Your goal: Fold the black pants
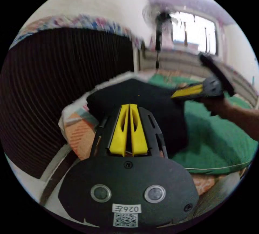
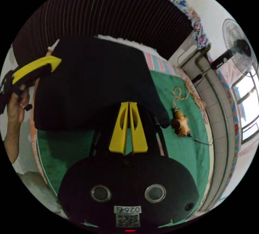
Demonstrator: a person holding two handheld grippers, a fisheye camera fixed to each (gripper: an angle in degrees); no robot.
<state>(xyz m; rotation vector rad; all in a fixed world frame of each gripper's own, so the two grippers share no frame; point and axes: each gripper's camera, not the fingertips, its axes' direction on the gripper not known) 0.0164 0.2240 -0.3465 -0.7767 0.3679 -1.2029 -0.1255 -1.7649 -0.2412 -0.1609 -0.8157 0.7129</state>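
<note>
On green sheet (image 2: pixel 186 147): black pants (image 2: pixel 91 82) | tags blurred | left gripper (image 1: pixel 129 106), right gripper (image 2: pixel 129 104) closed

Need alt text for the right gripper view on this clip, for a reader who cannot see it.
Folded black pants lie on a green bed cover, with the right gripper, yellow jaws closed together, poised over their near edge. The left gripper, held in a hand, reaches the pants' far corner. A small tan toy lies beside them; a fan stands behind.

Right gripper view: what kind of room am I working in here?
Most likely a bedroom. The black pants lie on a bed with a green sheet, against a dark ribbed headboard; a standing fan is by a window.
</note>
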